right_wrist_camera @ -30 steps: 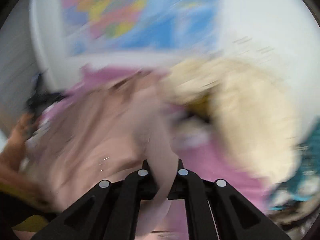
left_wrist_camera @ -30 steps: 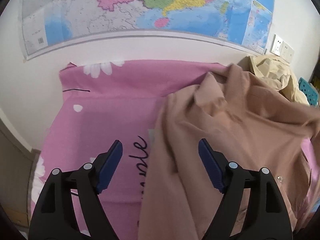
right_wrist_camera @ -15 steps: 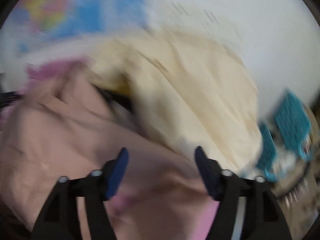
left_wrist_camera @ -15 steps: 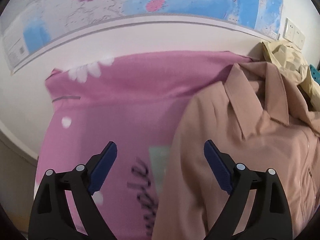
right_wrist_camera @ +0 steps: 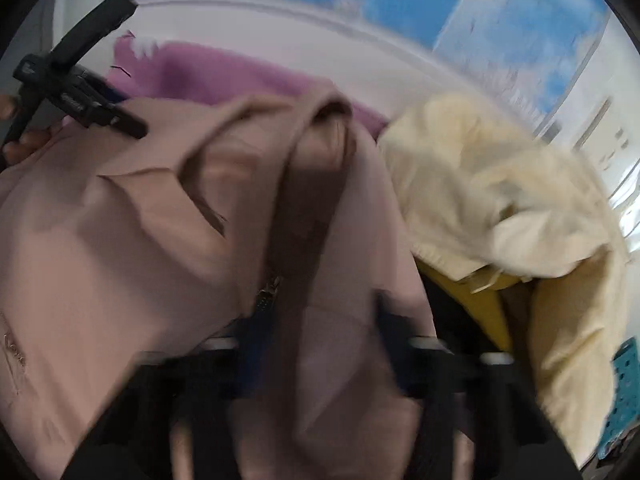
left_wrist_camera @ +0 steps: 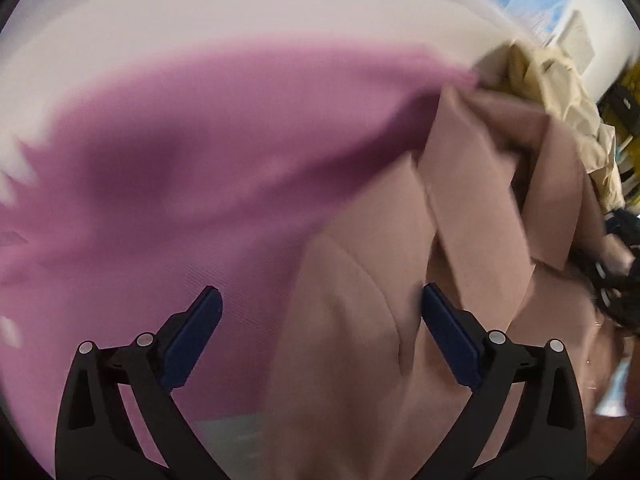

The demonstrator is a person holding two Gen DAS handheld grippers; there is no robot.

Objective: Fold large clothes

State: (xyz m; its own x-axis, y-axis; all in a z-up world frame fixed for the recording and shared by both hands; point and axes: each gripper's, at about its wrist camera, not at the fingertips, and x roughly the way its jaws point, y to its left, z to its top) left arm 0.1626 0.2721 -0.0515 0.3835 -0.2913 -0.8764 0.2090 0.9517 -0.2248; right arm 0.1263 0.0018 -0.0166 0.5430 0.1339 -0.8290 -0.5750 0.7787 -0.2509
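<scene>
Here, pink sheet (left_wrist_camera: pixel 168 208) lies bare — beside the jacket (left_wrist_camera: pixel 360 320) edge.

1. The left wrist view looks steeply down between its own left tongs (left_wrist_camera: pixel 318 330), close over the pink sheet (left_wrist_camera: pixel 168 200) and the tan jacket (left_wrist_camera: pixel 360 320).
2. The right wrist view looks down from close above the jacket's collar, toward the wall map (right_wrist_camera: pixel 500 24); its own right tongs (right_wrist_camera: pixel 316 344) are blurred.
3. Both views share the tan jacket, the pink sheet, the cream garment (right_wrist_camera: pixel 500 184) and the map.
</scene>
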